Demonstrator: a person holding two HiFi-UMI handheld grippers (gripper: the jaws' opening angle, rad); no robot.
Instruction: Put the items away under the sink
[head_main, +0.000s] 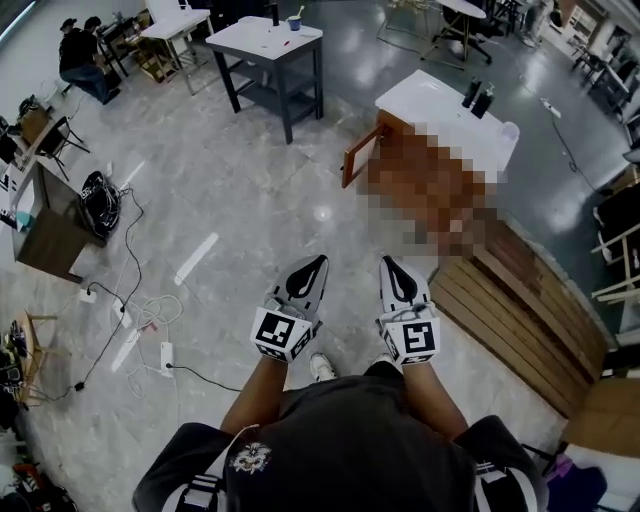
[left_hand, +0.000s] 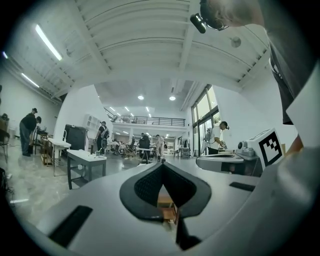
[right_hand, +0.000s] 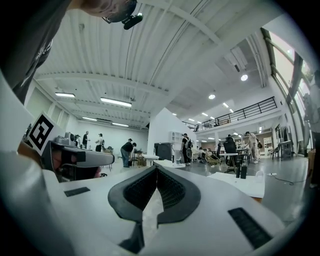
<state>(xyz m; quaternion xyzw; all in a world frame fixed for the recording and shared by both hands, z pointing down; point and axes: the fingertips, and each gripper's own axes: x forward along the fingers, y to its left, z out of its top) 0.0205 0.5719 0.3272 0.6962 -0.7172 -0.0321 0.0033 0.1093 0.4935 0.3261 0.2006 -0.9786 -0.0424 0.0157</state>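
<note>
**Tool state.** The left tool (head_main: 318, 262) is clenched. In the left gripper view its dark pads meet at the tips, and only the small notch behind them is open, with nothing in it. The right tool (head_main: 386, 262) is clenched and empty in the same way, as the right gripper view confirms.

**Carrying position.** The person holds both tools level and side by side in front of the torso, pointing forward. This looks like a transit posture. The jaws are probably shut because nothing is being carried and nothing is within reach.

**Location of task items.** Two dark bottles (head_main: 477, 97) stand upright, close together, on the white worktop (head_main: 430, 105) well ahead of the tools. They are probably the items to be stored. No sink basin can be made out on this worktop from here.

**Storage space.** Below the worktop is a wooden cabinet whose front is mostly hidden. Its cabinet door (head_main: 358, 158) on the left side stands swung outward, so the space appears ready to receive items.

**Approach hazards.** Pallet boards (head_main: 525, 295) lie on the floor (head_main: 260, 190) to the right of the path, touching or just beside the cabinet base. Loose cables (head_main: 135, 305) lie well to the left. The direct route between them is likely the safest.

**Task progress.** No item has been grasped yet.
</note>
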